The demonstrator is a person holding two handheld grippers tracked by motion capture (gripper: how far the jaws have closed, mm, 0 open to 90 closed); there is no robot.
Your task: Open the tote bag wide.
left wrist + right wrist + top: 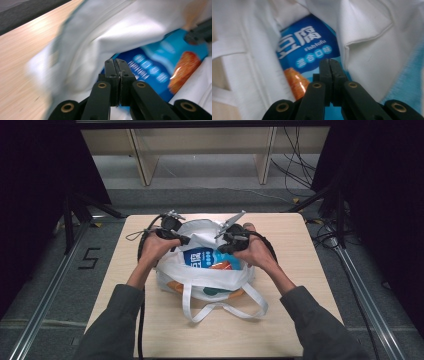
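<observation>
Right now your left gripper (pixel 186 240) and right gripper (pixel 223 247) hover over the mouth of the white fabric tote bag (pixel 172 270), which sits mid-way across the pale wooden table (pixel 290 320). Both sets of jaws are pressed together, pinching nothing. Inside the bag lies a blue plastic snack packet (pixel 202 257) with white lettering.
</observation>
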